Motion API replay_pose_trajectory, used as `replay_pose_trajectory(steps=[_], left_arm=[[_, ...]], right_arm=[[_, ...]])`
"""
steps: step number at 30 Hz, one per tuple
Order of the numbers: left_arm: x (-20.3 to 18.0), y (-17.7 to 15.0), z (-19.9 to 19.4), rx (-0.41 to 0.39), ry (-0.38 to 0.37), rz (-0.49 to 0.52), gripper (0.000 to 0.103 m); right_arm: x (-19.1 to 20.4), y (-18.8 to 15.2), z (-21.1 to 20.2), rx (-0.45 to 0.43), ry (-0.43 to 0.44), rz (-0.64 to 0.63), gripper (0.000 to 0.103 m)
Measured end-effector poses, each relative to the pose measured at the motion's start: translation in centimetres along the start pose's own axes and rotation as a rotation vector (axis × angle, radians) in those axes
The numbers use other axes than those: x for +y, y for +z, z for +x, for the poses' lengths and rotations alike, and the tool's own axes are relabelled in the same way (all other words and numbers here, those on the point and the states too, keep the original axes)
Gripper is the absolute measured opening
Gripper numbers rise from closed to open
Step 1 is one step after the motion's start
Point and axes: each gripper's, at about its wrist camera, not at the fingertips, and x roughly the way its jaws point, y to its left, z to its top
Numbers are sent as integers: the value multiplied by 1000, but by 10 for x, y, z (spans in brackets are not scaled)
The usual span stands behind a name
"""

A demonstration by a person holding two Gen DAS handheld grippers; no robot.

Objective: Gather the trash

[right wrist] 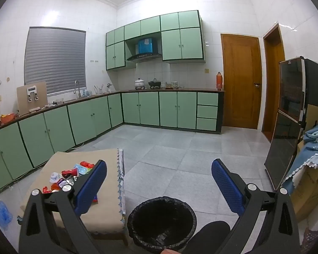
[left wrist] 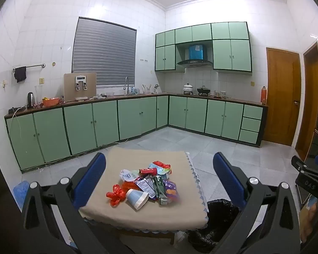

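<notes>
Both your tools are spread wide and hold nothing. The trash pile sits on the tabletop straight ahead of your left tool; the bin is directly below your right tool. Start with the paper cup nearest you, pinching its rim.

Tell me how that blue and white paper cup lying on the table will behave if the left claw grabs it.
The paper cup lies on its side, so a nudge would probably roll it in a curve. It looks thin-walled and likely light, so it may crush under a firm squeeze. The open left claw seems wide enough to span it.
</notes>
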Motion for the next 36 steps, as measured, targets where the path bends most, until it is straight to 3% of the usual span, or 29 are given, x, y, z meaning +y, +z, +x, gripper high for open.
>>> replay_pose_trajectory(steps=[36], left_arm=[[2, 2, 6, 22, -4, 4, 98]], right_arm=[[5, 5, -3, -22, -22, -31, 97]])
